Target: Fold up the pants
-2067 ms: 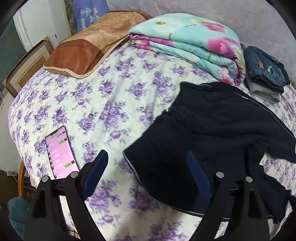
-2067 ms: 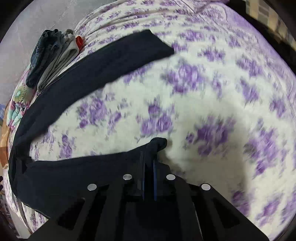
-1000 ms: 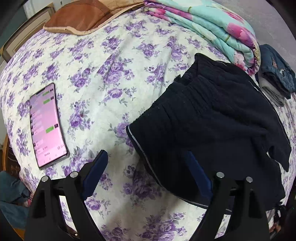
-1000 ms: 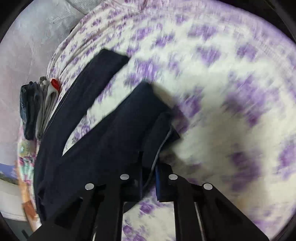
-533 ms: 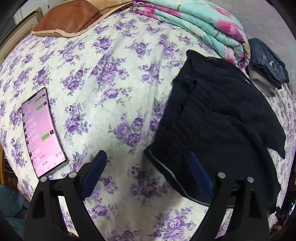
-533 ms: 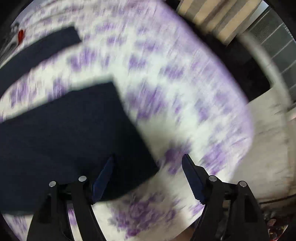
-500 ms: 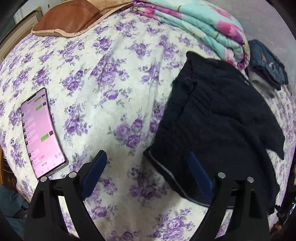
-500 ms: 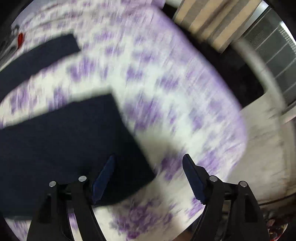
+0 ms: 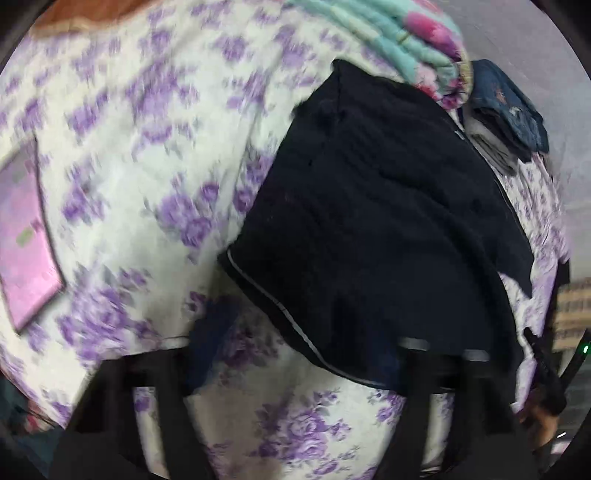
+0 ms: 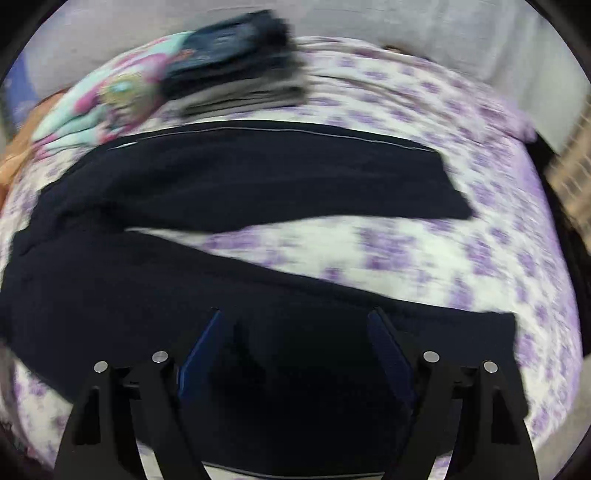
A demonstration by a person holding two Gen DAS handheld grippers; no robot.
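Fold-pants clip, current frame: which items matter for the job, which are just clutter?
Job:
- pants, spread on the bed, legs apart
- left gripper, open
- right gripper, open, over the near leg

Clutter:
- phone, screen lit
- quilt, folded
- folded clothes, stacked
- brown pillow
- bedsheet
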